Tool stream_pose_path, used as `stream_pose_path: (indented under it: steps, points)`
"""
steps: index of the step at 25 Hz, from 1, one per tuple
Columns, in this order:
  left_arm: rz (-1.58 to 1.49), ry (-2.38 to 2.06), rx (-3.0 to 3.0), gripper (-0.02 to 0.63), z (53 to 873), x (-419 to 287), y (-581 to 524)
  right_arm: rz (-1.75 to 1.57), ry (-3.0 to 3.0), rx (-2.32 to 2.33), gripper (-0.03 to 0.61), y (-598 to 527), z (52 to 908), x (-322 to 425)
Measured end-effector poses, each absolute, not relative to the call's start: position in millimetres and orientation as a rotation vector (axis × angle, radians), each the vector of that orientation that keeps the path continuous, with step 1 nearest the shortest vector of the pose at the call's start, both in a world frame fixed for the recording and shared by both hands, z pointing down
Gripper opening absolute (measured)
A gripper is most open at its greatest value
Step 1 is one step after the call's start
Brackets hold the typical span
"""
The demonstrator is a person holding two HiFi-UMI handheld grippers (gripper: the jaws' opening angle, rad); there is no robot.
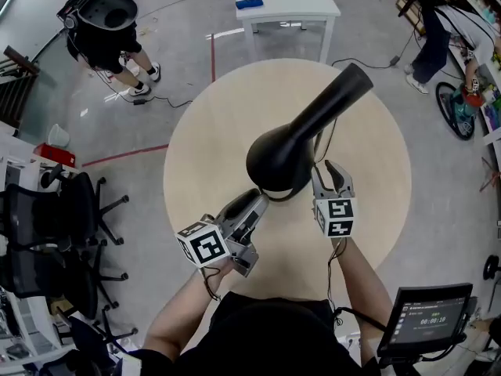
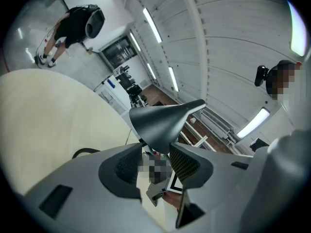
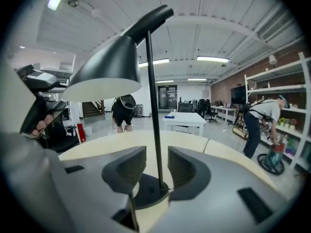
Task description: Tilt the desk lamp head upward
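Note:
A black desk lamp stands on the round beige table point(image 1: 205, 143). Its cone head point(image 1: 283, 157) faces down and towards me, with the neck point(image 1: 344, 86) rising behind it. My left gripper point(image 1: 254, 203) sits just below-left of the head's rim. In the left gripper view the head point(image 2: 163, 123) lies just past the open jaws point(image 2: 156, 160), with no pad touching it. My right gripper point(image 1: 329, 172) is at the head's right. In the right gripper view its jaws point(image 3: 156, 165) stand open on either side of the thin stem point(image 3: 154, 125), above the round base point(image 3: 146, 194); the pads are apart from the stem.
The lamp's cable point(image 1: 326, 138) trails across the table. A white table point(image 1: 286, 2) stands beyond, with a person in black point(image 1: 106, 30) at far left and another person point(image 1: 446, 30) by shelves at far right. Office chairs point(image 1: 55, 233) are to the left, a screen point(image 1: 427, 316) at lower right.

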State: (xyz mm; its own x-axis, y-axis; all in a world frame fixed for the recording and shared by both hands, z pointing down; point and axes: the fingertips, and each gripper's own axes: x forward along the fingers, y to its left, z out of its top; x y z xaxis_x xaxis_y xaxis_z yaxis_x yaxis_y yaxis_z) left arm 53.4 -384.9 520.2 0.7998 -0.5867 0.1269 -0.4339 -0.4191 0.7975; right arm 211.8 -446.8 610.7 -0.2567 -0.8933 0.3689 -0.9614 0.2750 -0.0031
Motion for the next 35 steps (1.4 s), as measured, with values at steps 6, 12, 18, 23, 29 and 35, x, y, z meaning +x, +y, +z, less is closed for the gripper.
stream_pose_path:
  steps: [6,12,18,23,29,35]
  points:
    - [-0.256,-0.714,2.031,0.160,519.8,54.8,-393.8,0.233,-2.246,1.670,0.118,-472.2,603.9,200.3]
    - [-0.269,-0.714,2.024,0.158,521.0,55.7,-397.2,0.218,-2.253,1.700,0.118,-479.6,599.4,202.4]
    - [-0.269,-0.718,2.019,0.158,524.0,56.5,-398.9,0.160,-2.265,1.667,0.061,-481.1,597.5,195.0]
    - [-0.214,-0.735,2.075,0.158,528.0,61.2,-403.0,0.165,-2.276,1.662,0.049,-483.5,598.9,197.2]
    - [-0.208,-0.745,2.087,0.158,522.0,58.5,-394.8,0.185,-2.273,1.689,0.049,-474.7,593.2,196.4]
    - [-0.195,-0.759,2.104,0.158,527.5,53.8,-405.7,0.209,-2.250,1.706,0.049,-476.4,598.9,198.2]
